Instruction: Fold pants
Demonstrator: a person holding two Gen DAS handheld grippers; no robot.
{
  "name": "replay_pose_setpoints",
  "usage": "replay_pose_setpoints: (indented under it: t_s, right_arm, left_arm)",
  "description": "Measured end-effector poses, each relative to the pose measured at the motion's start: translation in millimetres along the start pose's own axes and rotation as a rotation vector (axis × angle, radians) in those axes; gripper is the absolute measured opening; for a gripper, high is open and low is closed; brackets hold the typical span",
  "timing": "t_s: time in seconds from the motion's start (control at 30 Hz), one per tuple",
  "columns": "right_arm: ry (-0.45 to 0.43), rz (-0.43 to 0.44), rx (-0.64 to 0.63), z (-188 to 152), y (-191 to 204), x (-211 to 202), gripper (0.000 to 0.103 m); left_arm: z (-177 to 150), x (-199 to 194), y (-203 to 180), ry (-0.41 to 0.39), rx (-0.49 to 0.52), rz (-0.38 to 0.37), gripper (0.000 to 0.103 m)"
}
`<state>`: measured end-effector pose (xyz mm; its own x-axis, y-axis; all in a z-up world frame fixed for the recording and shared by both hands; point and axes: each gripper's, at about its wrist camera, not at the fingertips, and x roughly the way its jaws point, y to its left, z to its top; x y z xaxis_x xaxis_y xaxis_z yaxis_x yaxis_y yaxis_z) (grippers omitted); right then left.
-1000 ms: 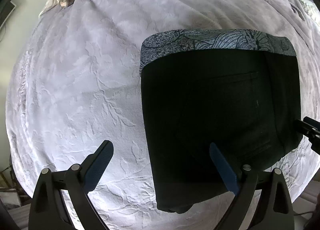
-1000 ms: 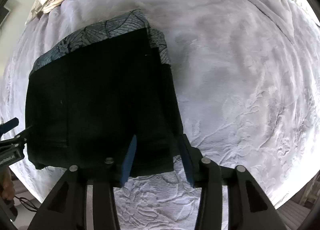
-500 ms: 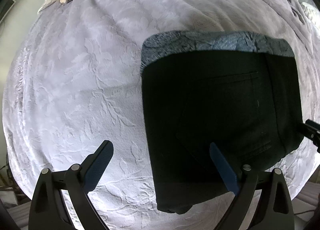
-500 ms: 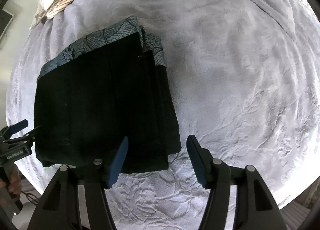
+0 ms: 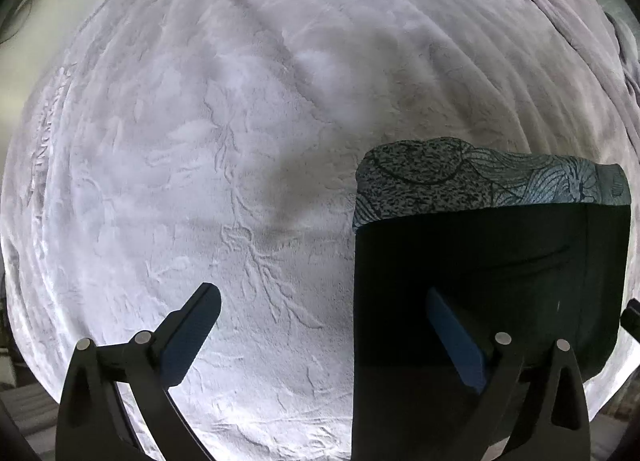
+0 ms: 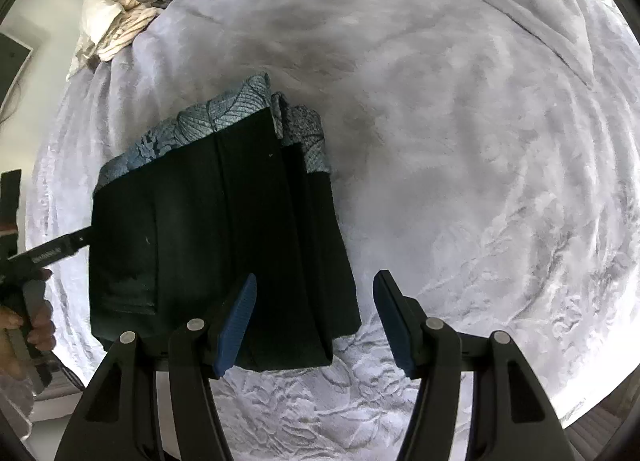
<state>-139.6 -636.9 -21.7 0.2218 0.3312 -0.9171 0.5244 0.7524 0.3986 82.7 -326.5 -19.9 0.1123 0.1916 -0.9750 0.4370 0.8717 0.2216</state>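
Hovering over pants already folded, both of my grippers empty.

Nearest me, my right gripper [image 6: 314, 315] stood part-spread above the near right corner of the pants [image 6: 216, 237], its jaws having just been opening, pinching nothing. My left gripper [image 5: 320, 329] had just been opening too and stood spread wide, one finger over the bare bed cover [image 5: 240, 141], the other over the pants' left edge, nothing clamped between them. The pants lay beyond as a flat dark rectangle, patterned waistband [image 5: 480, 181] at the far edge. I judged folding essentially done; at most some squaring or smoothing remained. Crumpled bedding [image 6: 132, 9] lay farthest.
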Motion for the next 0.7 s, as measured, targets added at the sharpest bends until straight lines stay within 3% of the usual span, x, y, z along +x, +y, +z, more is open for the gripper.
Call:
replay_pose_setpoints:
  t_s: [0.07, 0.2, 0.47, 0.7]
  right_arm:
    - [0.001, 0.013, -0.006, 0.7, -0.2, 0.6, 0.065]
    - [0.025, 0.067, 0.008, 3.8, -6.0, 4.8, 0.077]
    - [0.073, 0.167, 0.006, 10.3, -14.6, 21.8, 0.079]
    - [0.109, 0.270, 0.043, 25.5, -26.4, 48.4, 0.079]
  left_arm:
    - [0.7, 2.2, 2.7, 0.010, -0.010, -0.022, 0.103]
    - [3.5, 2.9, 15.3, 0.027, -0.034, -0.090, 0.103]
    - [0.9, 9.1, 22.6, 0.093, -0.015, -0.390, 0.103]
    - [-0.5, 23.4, -21.0, 0.125, 0.060, -0.438, 0.103]
